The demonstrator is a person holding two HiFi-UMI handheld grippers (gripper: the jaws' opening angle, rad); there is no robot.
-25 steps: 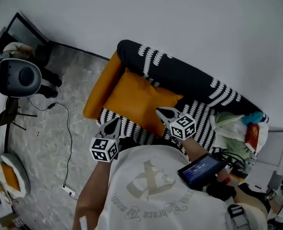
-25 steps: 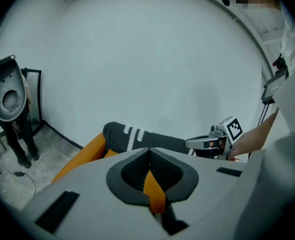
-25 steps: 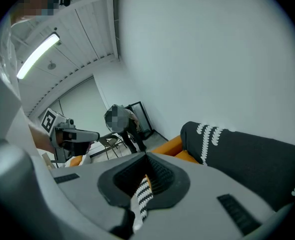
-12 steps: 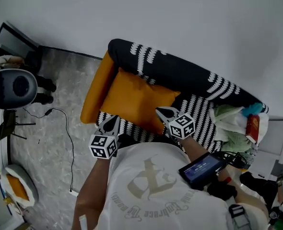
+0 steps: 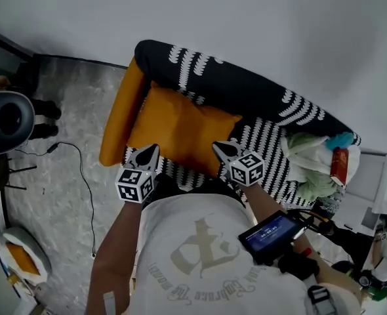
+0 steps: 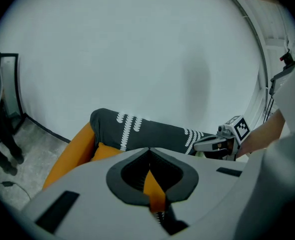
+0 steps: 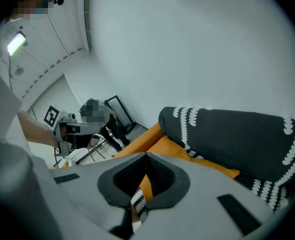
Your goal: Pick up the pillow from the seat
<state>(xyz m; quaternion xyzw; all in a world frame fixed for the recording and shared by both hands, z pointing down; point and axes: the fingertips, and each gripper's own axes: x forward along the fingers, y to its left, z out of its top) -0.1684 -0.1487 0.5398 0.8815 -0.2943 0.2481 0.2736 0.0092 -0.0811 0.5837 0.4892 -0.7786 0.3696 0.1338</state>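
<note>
The left gripper (image 5: 151, 149) and right gripper (image 5: 218, 148) both have their jaws pressed together, tip to tip, with nothing pinched. Each gripper view shows only a sliver of orange cloth through the hollow behind the tips. They hang side by side and angled downward, probably so that each can take one end of the pillow. Neither touches it.

Just ahead of both tips lies the orange pillow (image 5: 180, 128), its near edge between the two grippers and its far edge leaning on the dark backrest (image 5: 239, 94). It sits on the striped seat (image 5: 267, 143), which runs on beyond the right gripper to a heap of clothes (image 5: 311, 169). Beyond the left gripper stands the orange armrest (image 5: 118, 120), close against the pillow.

Judging by this, the reach is near its end, and the jaws must spread before any grip.
</note>
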